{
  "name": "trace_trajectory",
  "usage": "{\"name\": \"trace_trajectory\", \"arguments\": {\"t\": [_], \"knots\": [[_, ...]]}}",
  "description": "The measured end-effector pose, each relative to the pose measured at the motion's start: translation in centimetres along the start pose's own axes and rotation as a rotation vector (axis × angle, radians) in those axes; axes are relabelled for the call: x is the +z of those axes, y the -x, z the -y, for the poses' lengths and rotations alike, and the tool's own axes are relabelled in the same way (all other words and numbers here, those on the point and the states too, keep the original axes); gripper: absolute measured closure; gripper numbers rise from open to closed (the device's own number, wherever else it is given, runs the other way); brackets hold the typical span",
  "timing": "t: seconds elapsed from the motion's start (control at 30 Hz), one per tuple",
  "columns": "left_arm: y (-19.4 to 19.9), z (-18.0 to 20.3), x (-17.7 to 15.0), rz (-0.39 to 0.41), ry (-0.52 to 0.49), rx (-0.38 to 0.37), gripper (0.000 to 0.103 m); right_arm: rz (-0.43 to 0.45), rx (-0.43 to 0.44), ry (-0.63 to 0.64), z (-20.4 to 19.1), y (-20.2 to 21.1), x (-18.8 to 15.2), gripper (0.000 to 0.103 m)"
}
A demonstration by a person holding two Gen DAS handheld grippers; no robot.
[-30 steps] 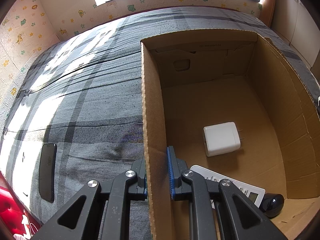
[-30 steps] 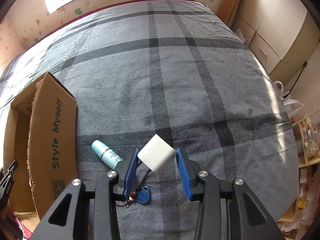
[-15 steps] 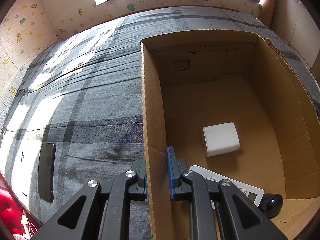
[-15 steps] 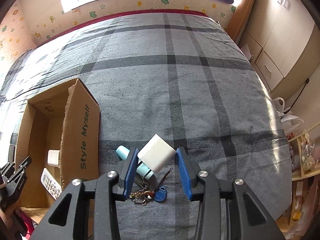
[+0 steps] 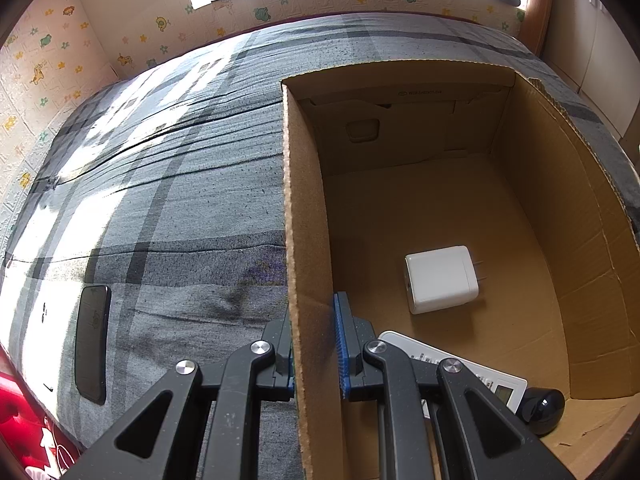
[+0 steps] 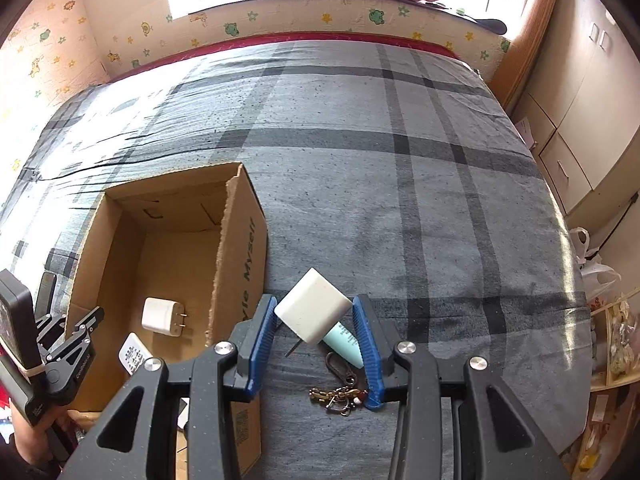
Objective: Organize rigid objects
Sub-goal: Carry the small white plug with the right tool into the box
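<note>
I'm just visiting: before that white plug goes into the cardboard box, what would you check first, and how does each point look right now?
1. White charger caught between the right gripper jaws: ok.
2. Charger sitting square in the jaws: not ok, it is tilted, held by its corners.
3. Left gripper clamped on the cardboard box wall to steady it: ok.
4. Bare floor left in the box beside the charger already inside: ok.
5. Charger above the box opening: not ok, it hangs beside the box over the bed.
</note>
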State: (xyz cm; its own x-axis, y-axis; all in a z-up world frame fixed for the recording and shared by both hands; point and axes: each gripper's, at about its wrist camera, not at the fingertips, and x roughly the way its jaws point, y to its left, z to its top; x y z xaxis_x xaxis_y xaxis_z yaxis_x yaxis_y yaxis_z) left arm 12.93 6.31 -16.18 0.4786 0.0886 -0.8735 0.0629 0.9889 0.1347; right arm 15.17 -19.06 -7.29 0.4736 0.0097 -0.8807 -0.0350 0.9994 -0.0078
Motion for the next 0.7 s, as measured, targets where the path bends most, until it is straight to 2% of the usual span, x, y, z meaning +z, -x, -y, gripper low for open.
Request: {"name": "trace_trajectory", "arguments": {"t": [0.7], "knots": [[-0.1, 0.0, -0.1, 0.000, 0.001, -0.002, 0.087, -0.042, 0.113, 0.155, -9.2, -1.9, -0.8, 0.061]]}}
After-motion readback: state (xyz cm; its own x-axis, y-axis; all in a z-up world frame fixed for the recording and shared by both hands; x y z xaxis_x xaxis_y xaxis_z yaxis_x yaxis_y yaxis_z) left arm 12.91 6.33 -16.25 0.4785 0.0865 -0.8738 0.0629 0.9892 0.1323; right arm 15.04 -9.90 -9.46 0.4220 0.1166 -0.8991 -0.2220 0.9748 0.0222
